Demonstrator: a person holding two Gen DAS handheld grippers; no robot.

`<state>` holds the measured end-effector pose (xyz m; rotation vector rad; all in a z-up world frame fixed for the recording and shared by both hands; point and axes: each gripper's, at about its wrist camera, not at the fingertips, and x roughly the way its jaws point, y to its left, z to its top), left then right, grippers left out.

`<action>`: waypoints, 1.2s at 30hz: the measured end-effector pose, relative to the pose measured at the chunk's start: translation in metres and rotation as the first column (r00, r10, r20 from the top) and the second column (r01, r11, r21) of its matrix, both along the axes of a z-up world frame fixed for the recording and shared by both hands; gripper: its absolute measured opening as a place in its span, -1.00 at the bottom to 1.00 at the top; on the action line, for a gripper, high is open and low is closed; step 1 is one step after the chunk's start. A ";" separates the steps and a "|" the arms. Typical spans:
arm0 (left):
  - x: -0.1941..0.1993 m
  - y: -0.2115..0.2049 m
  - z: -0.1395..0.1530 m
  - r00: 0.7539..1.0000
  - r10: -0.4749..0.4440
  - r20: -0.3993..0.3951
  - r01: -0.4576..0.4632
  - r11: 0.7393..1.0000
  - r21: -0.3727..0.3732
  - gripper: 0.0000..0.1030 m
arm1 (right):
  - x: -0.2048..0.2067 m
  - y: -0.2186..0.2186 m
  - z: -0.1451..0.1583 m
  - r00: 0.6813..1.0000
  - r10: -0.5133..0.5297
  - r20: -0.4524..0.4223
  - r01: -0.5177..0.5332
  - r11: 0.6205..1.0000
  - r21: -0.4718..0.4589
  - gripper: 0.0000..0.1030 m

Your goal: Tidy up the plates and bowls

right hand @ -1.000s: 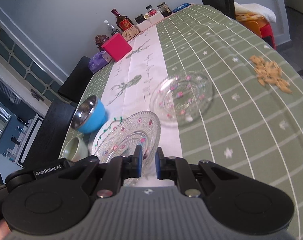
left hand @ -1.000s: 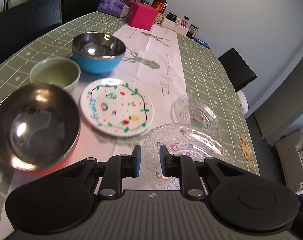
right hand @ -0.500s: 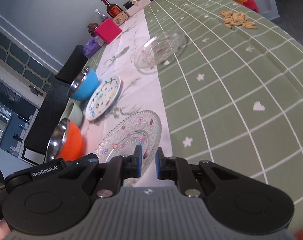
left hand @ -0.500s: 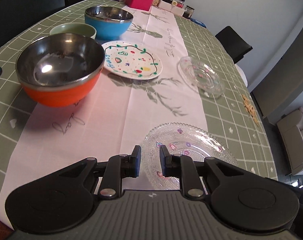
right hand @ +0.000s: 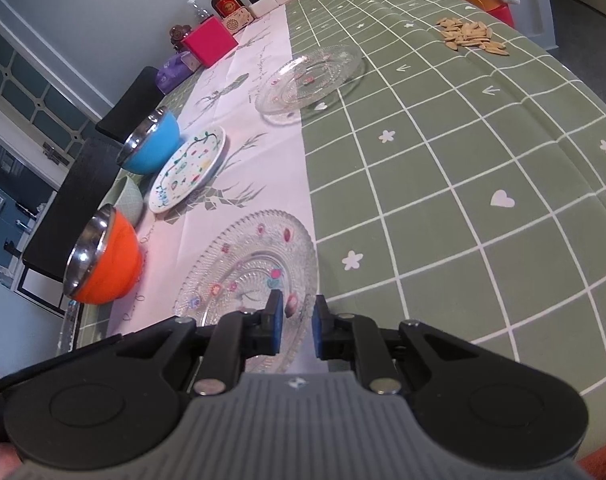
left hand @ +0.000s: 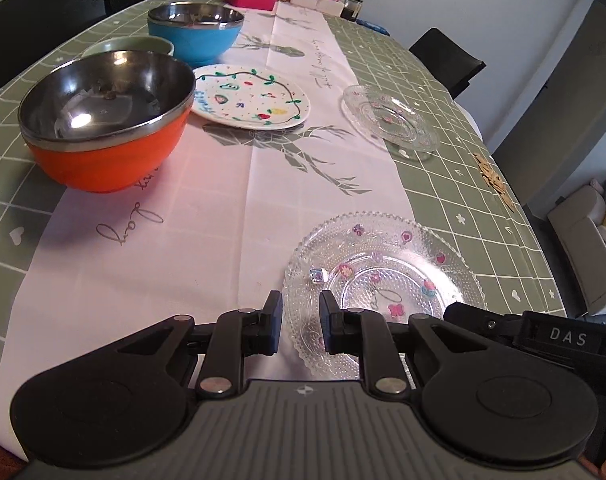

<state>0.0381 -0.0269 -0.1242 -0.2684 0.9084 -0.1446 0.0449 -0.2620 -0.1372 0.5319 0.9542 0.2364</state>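
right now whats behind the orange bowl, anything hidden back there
Directly behind the orange bowl sits a pale green bowl, mostly covered by it; only its rim shows. Further back stands the blue bowl. The green bowl's inside cannot be seen.

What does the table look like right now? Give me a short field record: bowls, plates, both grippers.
bowls: orange bowl, blue bowl, green bowl, all upright left of the runner
plates: painted plate mid-runner; small glass plate on its right edge; large glass plate nearest
left gripper: narrow gap, over the large glass plate's near-left rim, nothing gripped
right gripper: narrow gap, over the same plate's near-right rim, grip unclear
stacked: nothing yet
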 end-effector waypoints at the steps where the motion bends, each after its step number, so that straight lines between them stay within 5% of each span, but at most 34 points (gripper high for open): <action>1: 0.001 -0.001 0.000 1.000 -0.007 0.004 0.007 1.000 0.007 -0.59 | 0.001 0.001 0.000 1.000 0.001 0.000 -0.001 1.000 -0.008 -0.71; 10: 0.006 -0.006 0.000 0.999 -0.045 0.021 0.045 0.999 0.015 -0.59 | 0.009 0.021 0.009 0.999 0.046 0.025 -0.039 0.969 -0.242 -0.62; 27: 0.022 -0.006 -0.005 1.000 -0.027 0.016 0.027 0.999 0.040 -0.53 | 0.022 0.029 0.009 0.997 0.070 0.039 -0.058 0.965 -0.255 -0.55; 30: 0.022 -0.004 -0.004 1.000 -0.017 0.018 0.016 0.999 0.045 -0.33 | 0.022 0.028 0.009 0.997 0.062 0.039 -0.050 0.967 -0.251 -0.38; 32: 0.020 -0.004 -0.001 0.999 -0.009 0.031 0.007 0.998 0.065 -0.13 | 0.022 0.026 0.011 0.998 0.049 0.042 -0.037 0.965 -0.259 -0.10; 36: 0.013 -0.004 0.009 0.996 0.013 0.093 -0.025 0.991 0.132 0.13 | 0.020 0.020 0.017 0.998 0.030 0.056 -0.014 0.966 -0.258 0.03</action>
